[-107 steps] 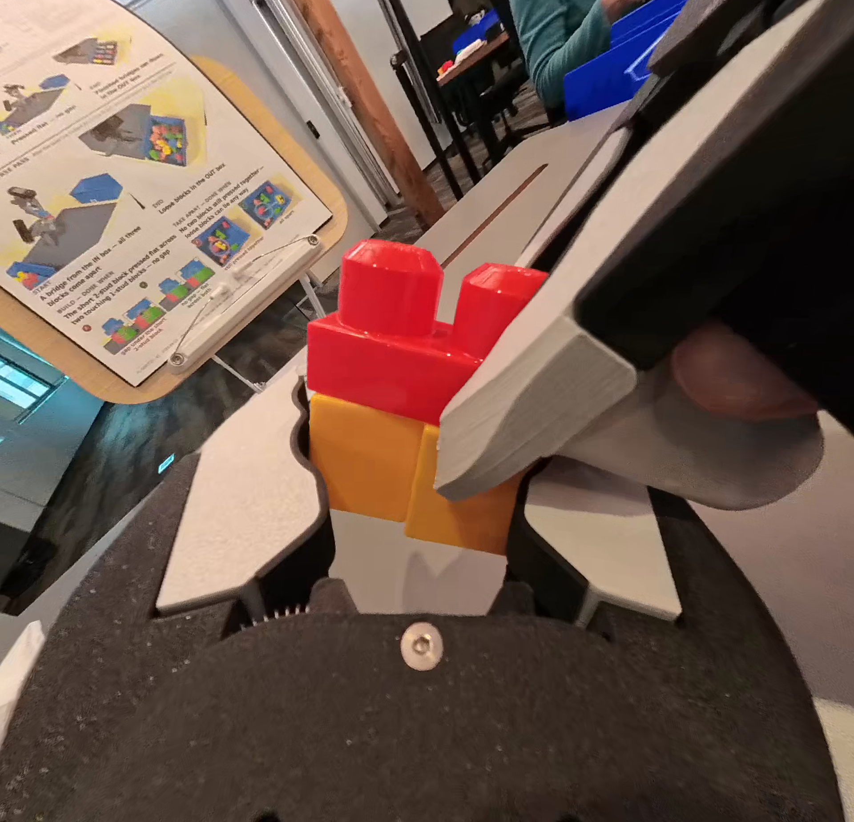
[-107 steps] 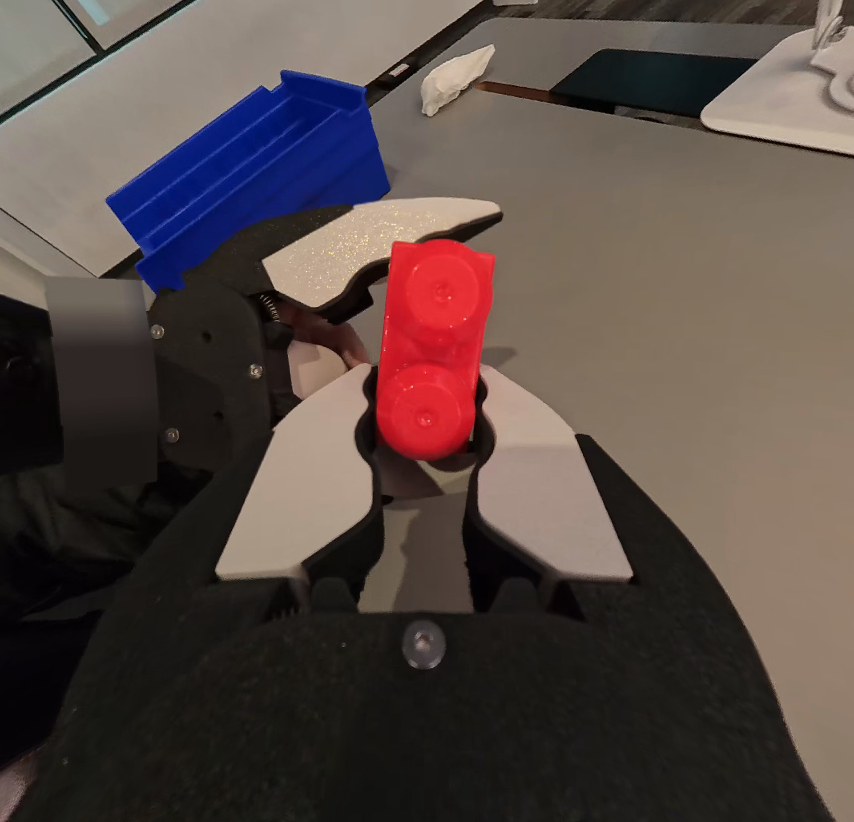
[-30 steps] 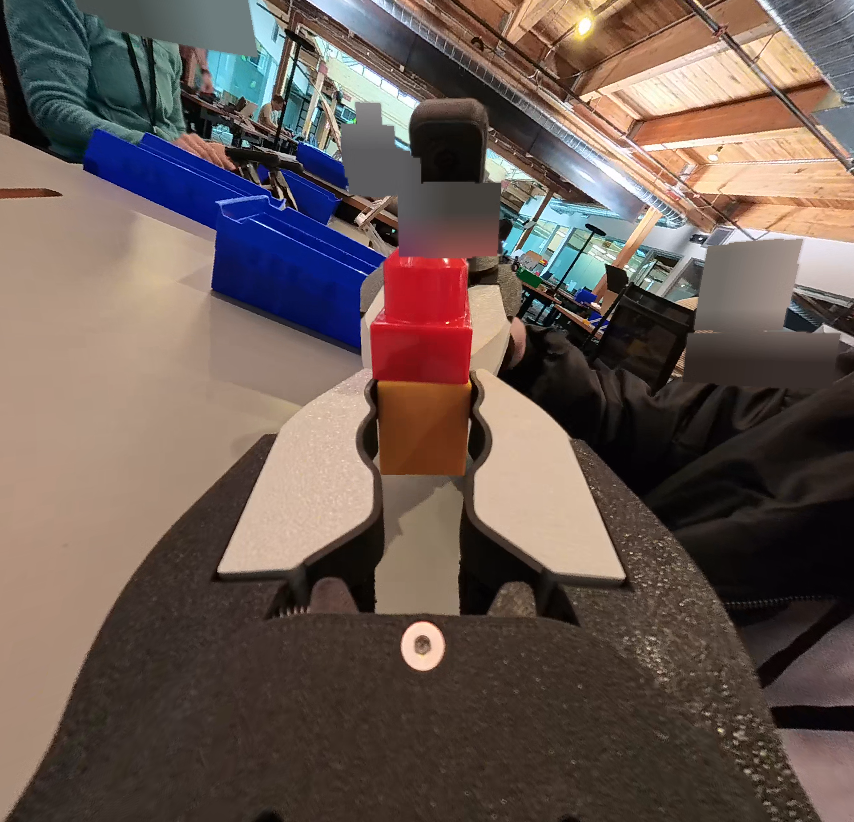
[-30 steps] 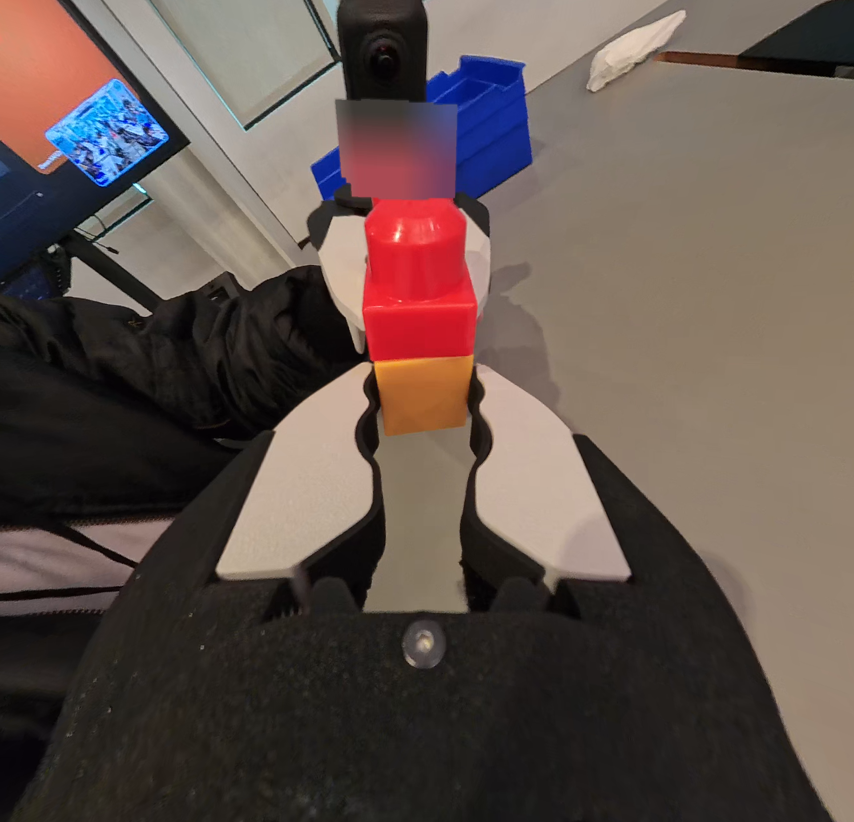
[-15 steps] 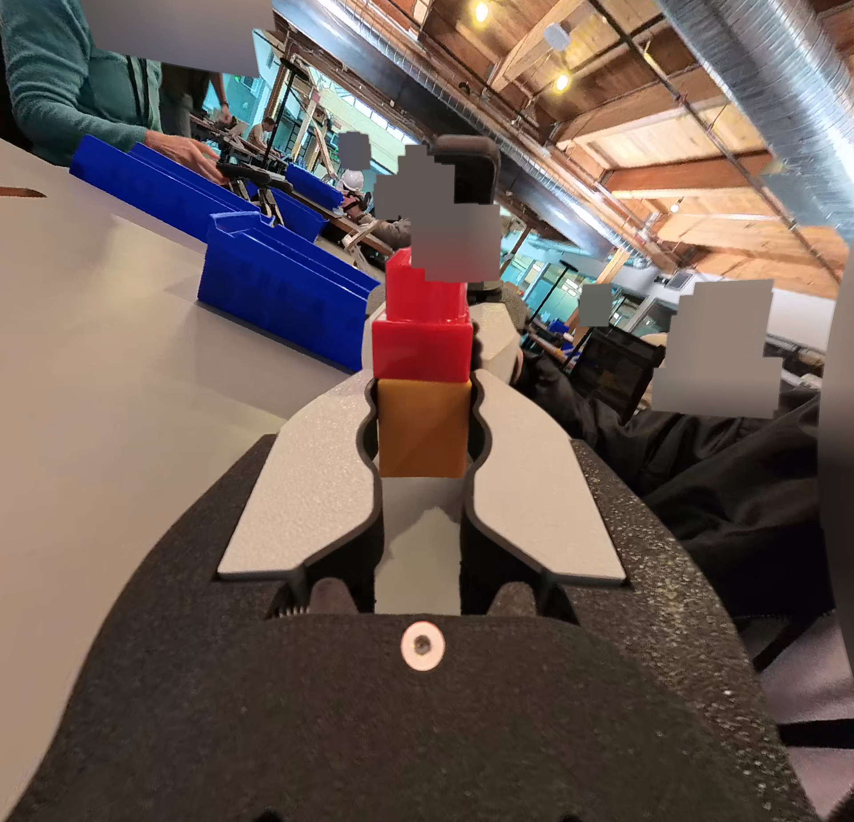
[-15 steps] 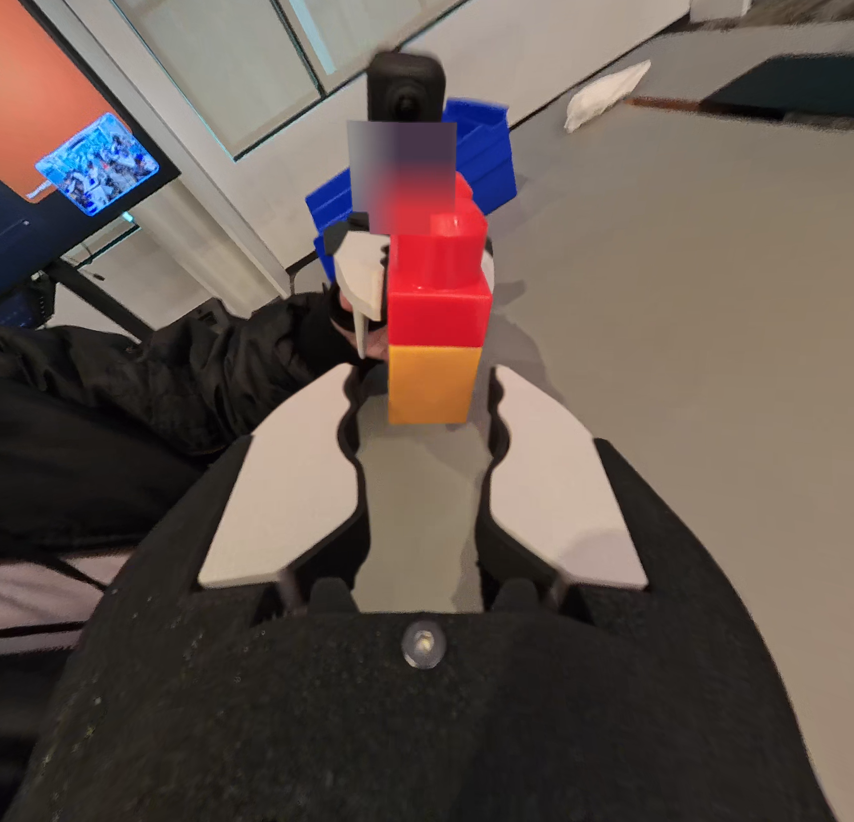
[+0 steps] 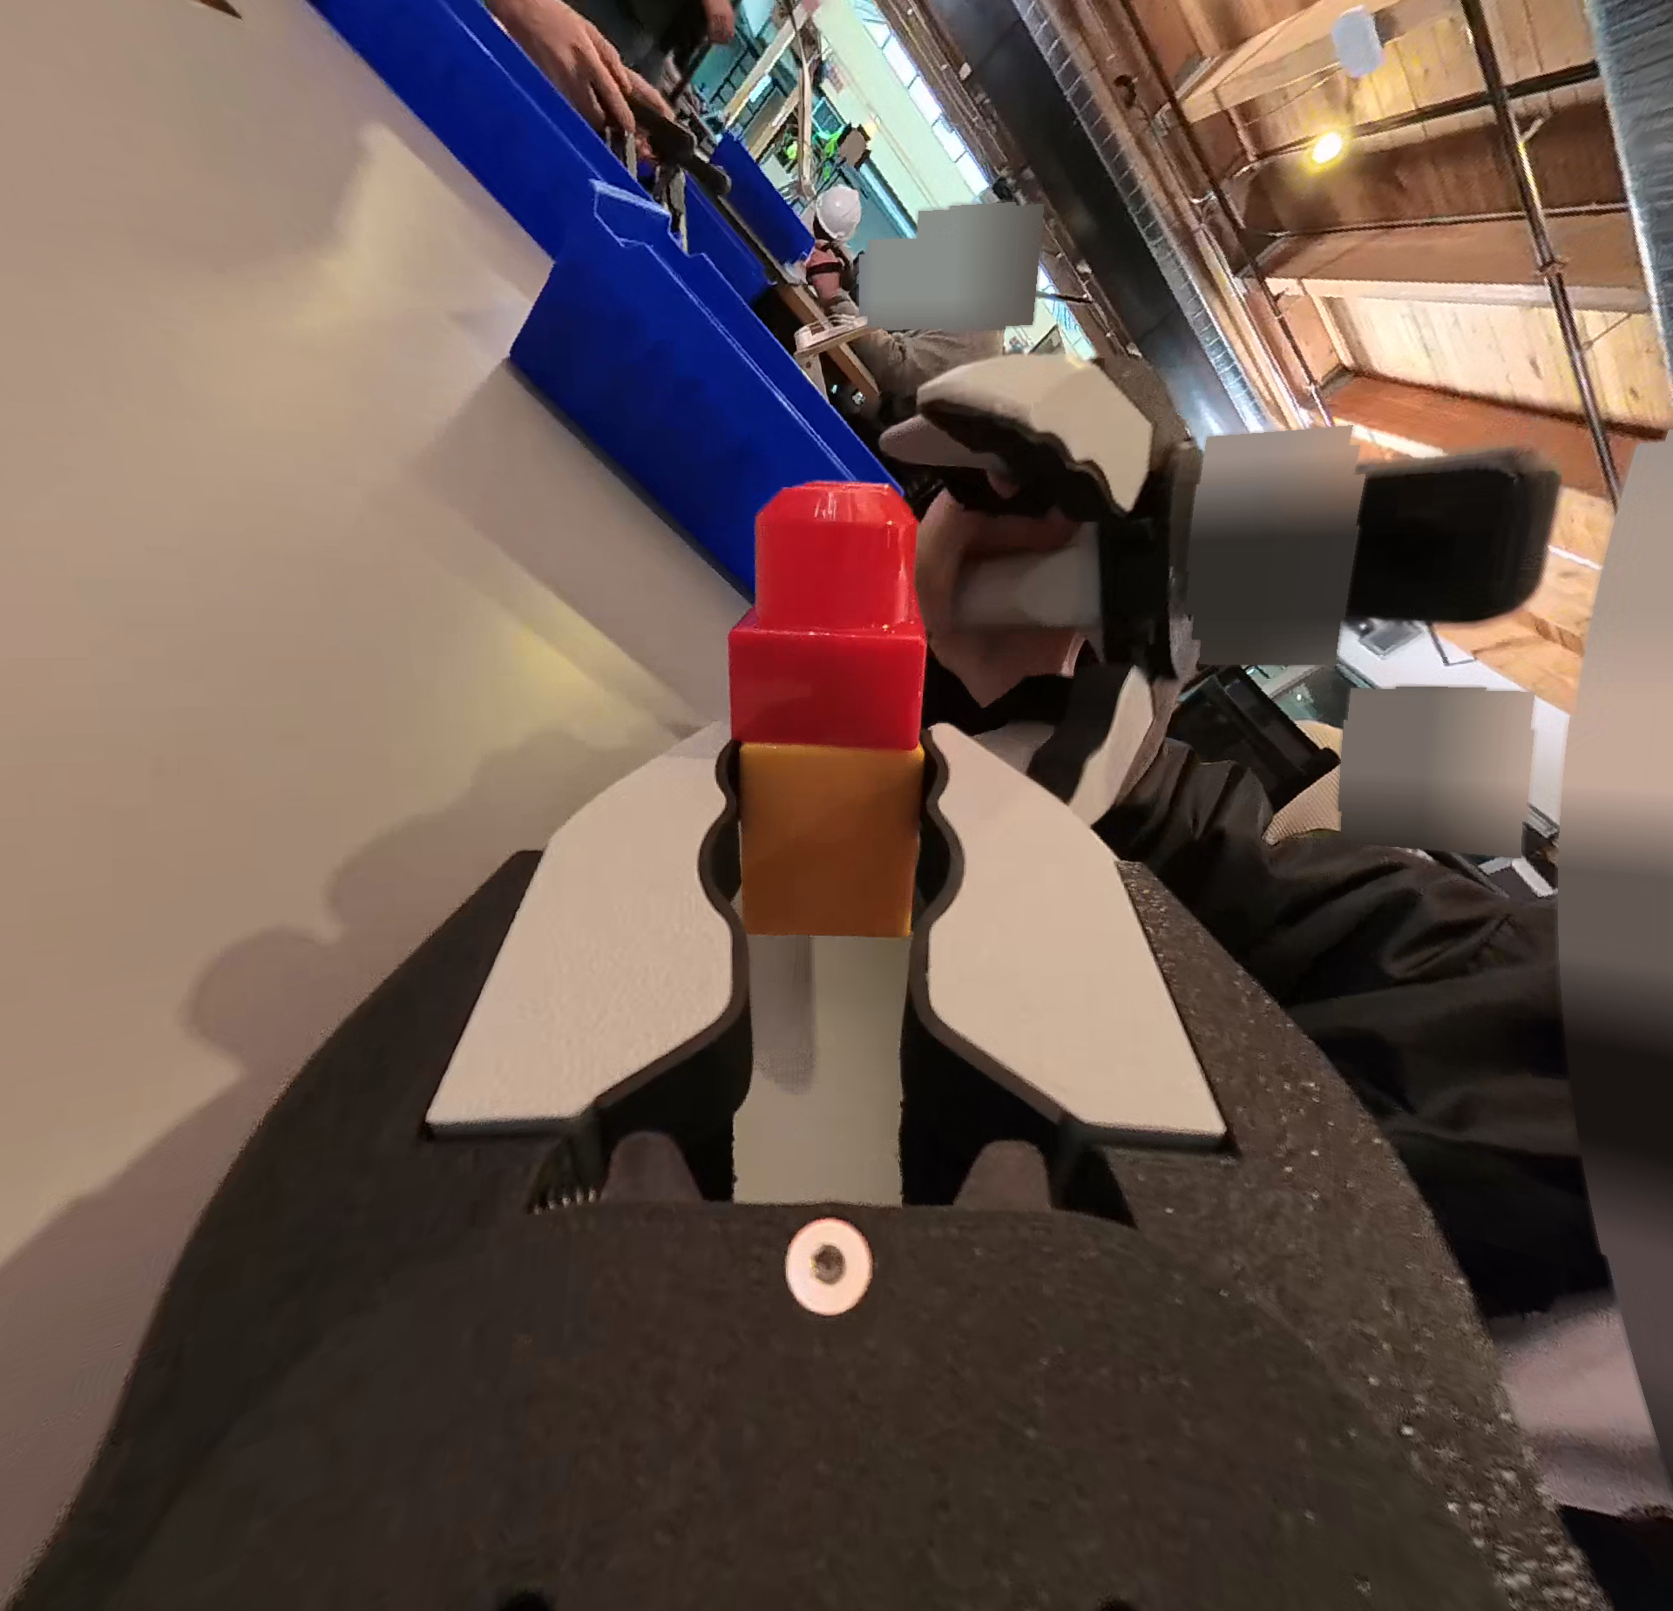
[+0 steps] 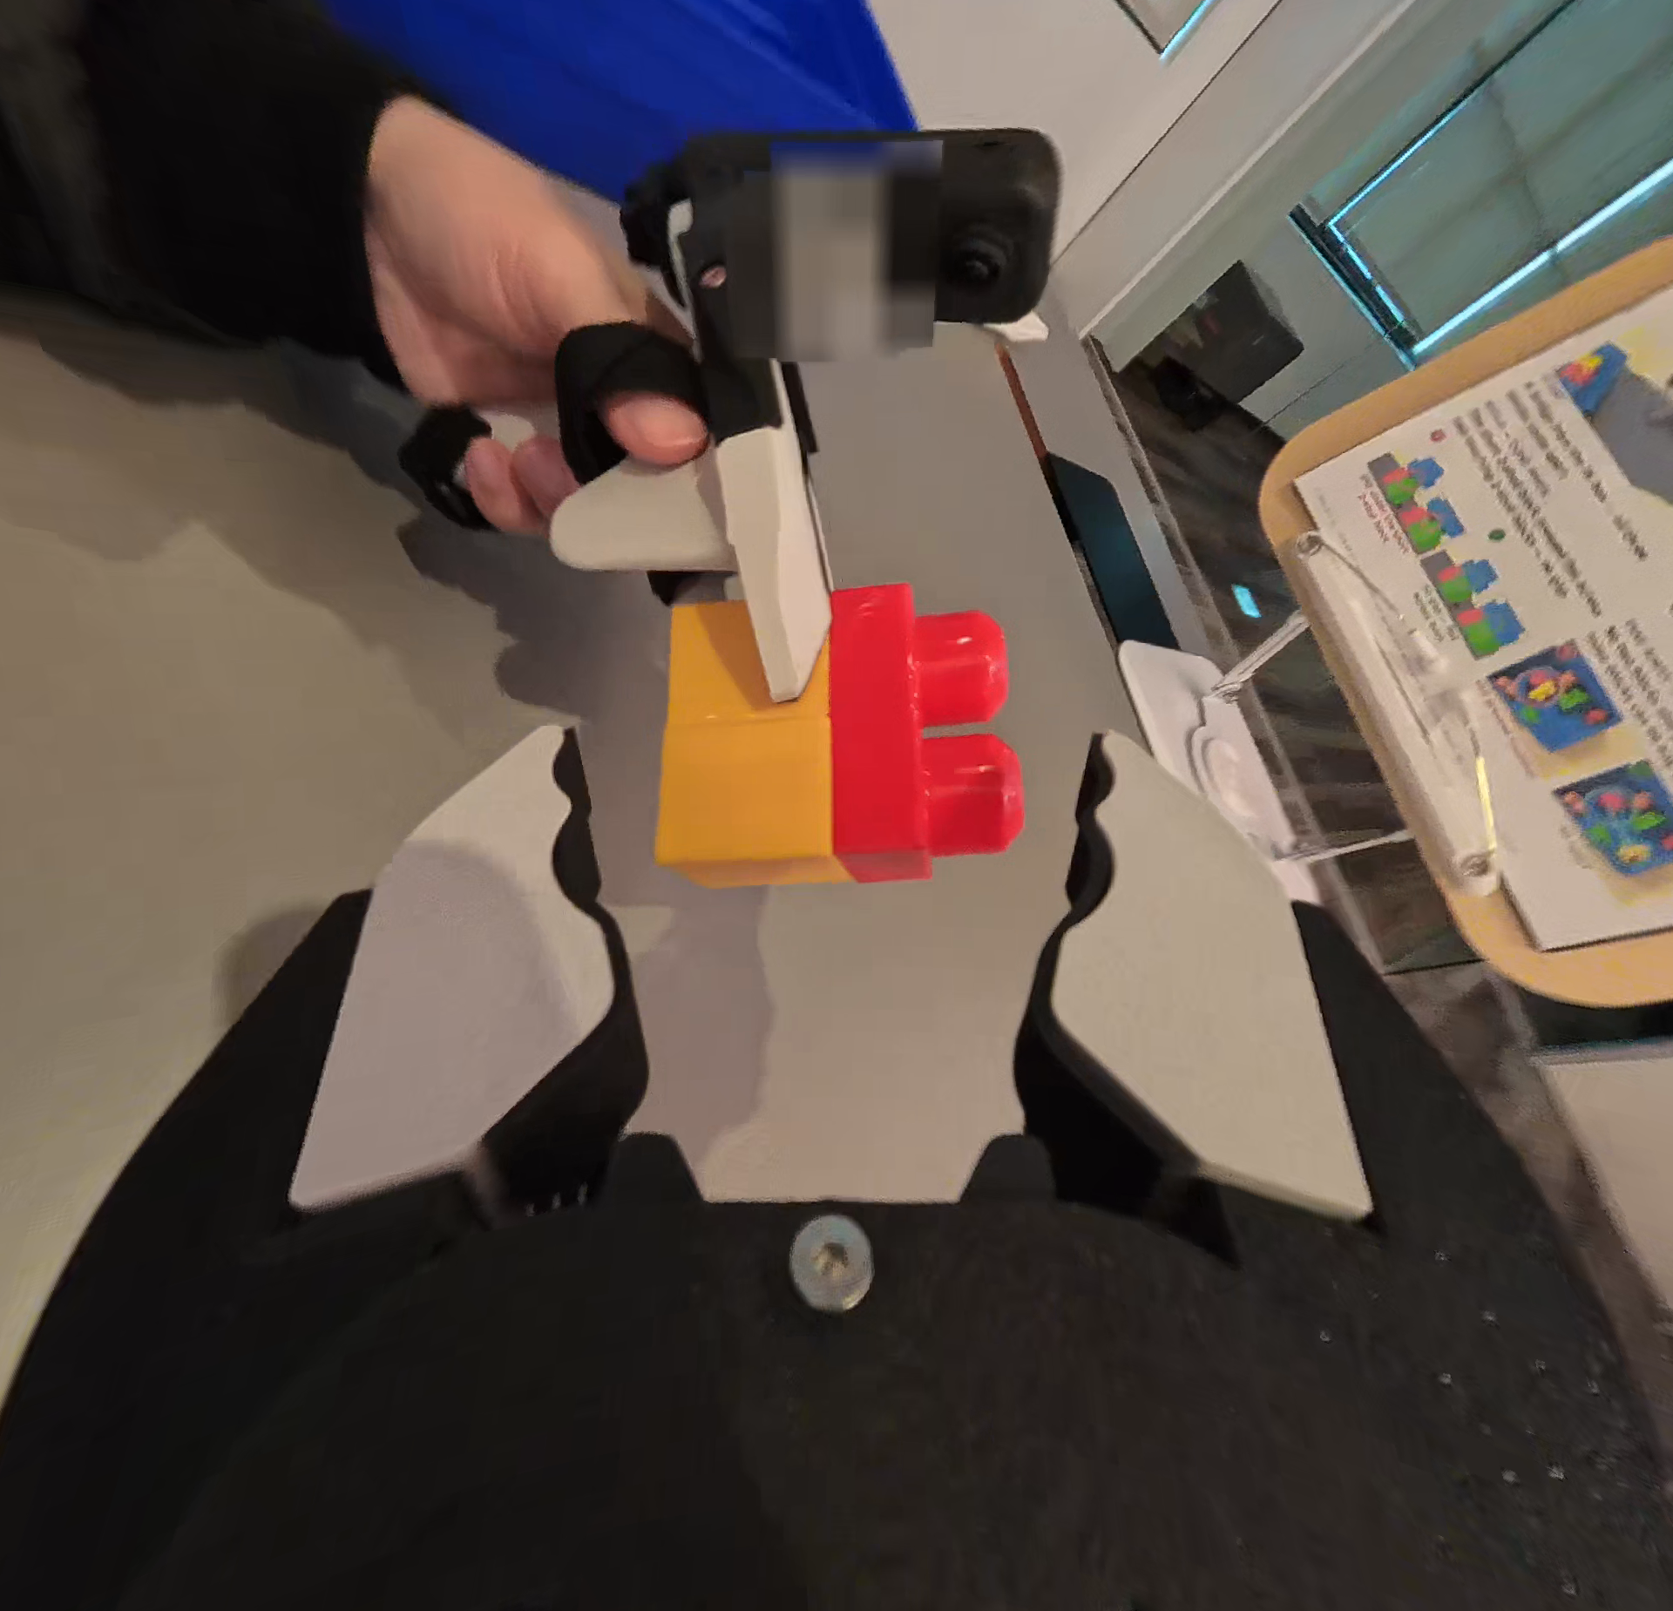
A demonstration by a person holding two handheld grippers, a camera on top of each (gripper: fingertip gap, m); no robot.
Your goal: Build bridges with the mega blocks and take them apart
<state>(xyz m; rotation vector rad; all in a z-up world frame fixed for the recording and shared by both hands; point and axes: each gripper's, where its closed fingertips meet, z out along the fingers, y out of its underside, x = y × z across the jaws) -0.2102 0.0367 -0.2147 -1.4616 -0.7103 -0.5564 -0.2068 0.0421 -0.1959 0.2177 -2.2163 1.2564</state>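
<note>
Red block [image 8: 883, 726] sits on the orange block [image 8: 742, 771], clamped only by the left gripper [image 7: 828, 830]. With the right gripper [image 8: 833, 843] spread wide in the lower frame, a careless tug risks dropping both onto the counter [image 8: 226, 662].

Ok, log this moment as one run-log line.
left gripper: shut on orange block | red block: pressed onto orange block | right gripper: open, clear of both | stage: blocks joined

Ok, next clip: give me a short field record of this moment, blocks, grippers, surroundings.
held item: red block pressed onto orange block
left gripper: jaws shut on orange block
right gripper: jaws open wide, empty, apart from the blocks
blocks' support: in the air above the grey table
nearby: blue bin; instruction board
</note>
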